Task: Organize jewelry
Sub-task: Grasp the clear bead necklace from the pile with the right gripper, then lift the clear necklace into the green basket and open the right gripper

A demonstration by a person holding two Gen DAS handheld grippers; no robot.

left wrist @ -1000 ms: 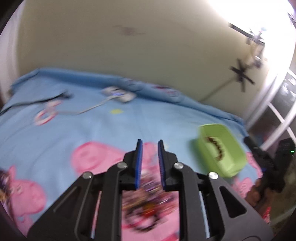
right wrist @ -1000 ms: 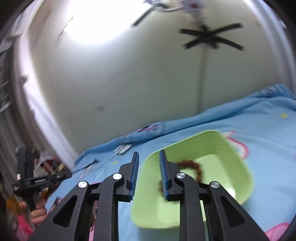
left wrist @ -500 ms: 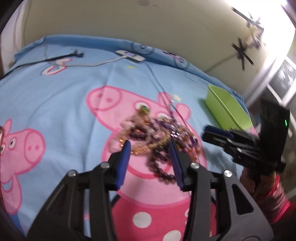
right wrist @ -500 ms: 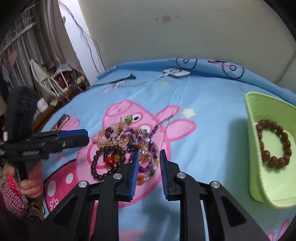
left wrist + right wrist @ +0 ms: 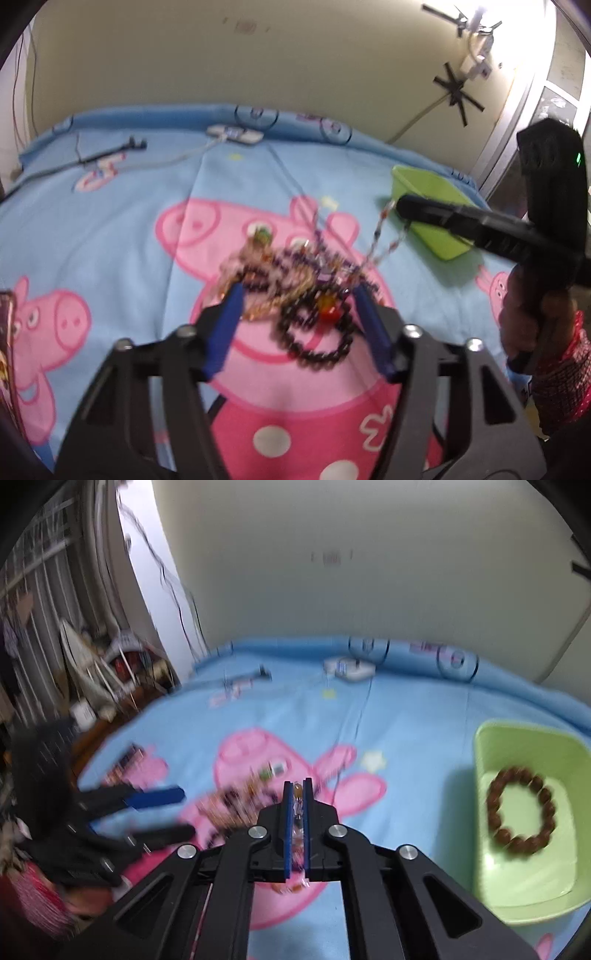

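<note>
A tangled pile of bead bracelets and chains (image 5: 295, 291) lies on the blue cartoon-pig bedsheet (image 5: 147, 192). My left gripper (image 5: 298, 290) hovers just over the pile, its jaws opening, with the pile lying between its blue pads and untouched by them. My right gripper (image 5: 297, 784) is shut on a thin beaded strand (image 5: 298, 805). In the left wrist view that strand (image 5: 378, 236) hangs from the right gripper (image 5: 400, 203) down to the pile. A green tray (image 5: 484, 746) at the right holds a brown bead bracelet (image 5: 521, 812).
A white charger (image 5: 236, 134) with its cable and a black cable (image 5: 110, 151) lie near the far edge of the bed, against the wall. Shelves and clutter (image 5: 103, 664) stand beyond the bed's left side. A person's hand (image 5: 532, 306) grips the right tool.
The left jaws have spread wide and come down closer to the pile. The right gripper swung from the green tray to the pile, shut on a beaded strand and draws it up.
</note>
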